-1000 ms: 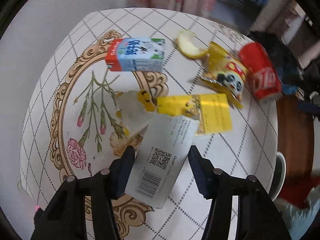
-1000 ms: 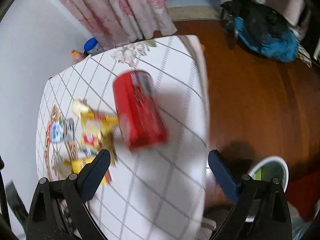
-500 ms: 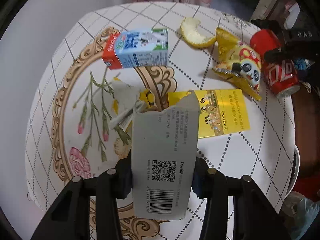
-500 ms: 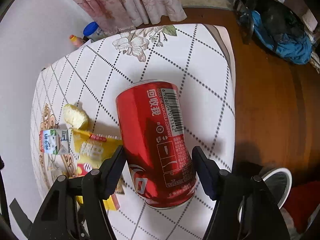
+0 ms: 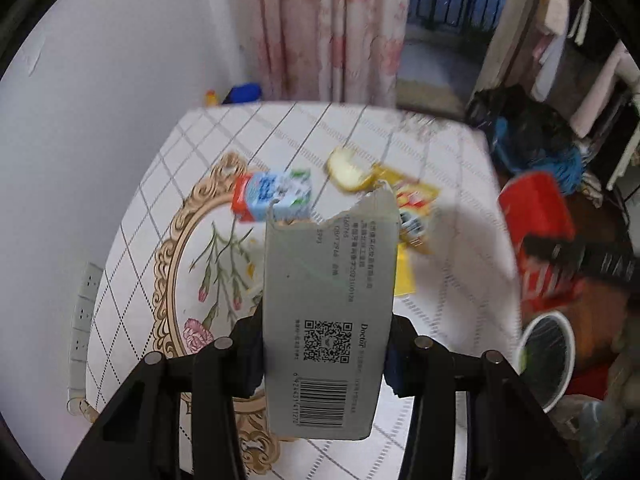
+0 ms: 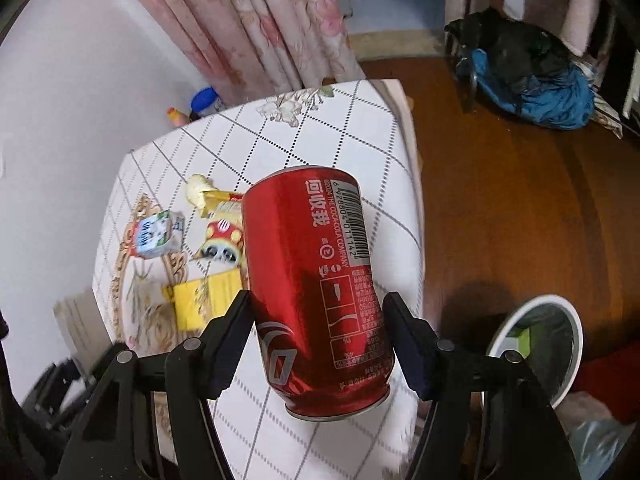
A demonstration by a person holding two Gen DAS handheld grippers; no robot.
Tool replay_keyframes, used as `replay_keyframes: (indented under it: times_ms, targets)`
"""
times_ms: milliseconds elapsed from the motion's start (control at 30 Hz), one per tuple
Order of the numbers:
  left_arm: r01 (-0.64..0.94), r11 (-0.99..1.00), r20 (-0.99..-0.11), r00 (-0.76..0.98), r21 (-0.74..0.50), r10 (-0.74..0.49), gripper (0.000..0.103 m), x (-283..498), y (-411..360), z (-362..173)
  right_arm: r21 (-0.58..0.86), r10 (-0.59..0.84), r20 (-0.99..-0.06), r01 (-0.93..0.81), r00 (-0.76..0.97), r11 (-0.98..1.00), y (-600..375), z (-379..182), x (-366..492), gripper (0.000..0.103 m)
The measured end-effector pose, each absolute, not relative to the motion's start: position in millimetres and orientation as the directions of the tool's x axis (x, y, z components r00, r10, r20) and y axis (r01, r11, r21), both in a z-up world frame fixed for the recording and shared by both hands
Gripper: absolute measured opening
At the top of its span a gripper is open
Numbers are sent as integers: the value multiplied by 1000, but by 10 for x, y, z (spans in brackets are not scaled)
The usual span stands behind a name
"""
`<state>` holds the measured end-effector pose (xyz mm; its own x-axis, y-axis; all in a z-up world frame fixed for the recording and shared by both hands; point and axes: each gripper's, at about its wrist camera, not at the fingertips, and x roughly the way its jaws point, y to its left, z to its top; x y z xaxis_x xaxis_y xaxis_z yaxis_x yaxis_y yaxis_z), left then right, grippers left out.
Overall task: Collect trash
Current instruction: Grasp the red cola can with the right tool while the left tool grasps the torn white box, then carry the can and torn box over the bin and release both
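The left gripper [image 5: 326,350] clamps a torn grey card [image 5: 328,320] above the table [image 5: 452,280]; the right gripper [image 6: 318,322] grips a red can [image 6: 316,292] over the table's edge (bin [image 6: 536,344] right of it, on the floor).

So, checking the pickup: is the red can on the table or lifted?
Lifted: the right gripper clamps the red can above the table.

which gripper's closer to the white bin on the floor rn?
Right, as far as the views show. The right gripper, shut on the red can, hangs at the table edge beside the white bin. The left gripper, holding the torn grey carton, is over the tabletop, farther in.
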<state>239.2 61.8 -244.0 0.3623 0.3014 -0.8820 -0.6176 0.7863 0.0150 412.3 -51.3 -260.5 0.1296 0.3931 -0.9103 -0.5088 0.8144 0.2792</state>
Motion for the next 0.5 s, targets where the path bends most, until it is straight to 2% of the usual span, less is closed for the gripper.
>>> replay_keyframes:
  times_ms: [233, 500]
  targets:
    - [-554, 831, -840, 476, -57, 260, 42, 2531, 183, -1962, 327, 457, -863, -454, 214, 829, -1347, -2145, 3951, 67]
    - [-420, 897, -841, 529, -140, 116, 42, 3037, -735, -1929, 306, 405, -863, -326, 301, 894, -2649, -1976, 4102, 67]
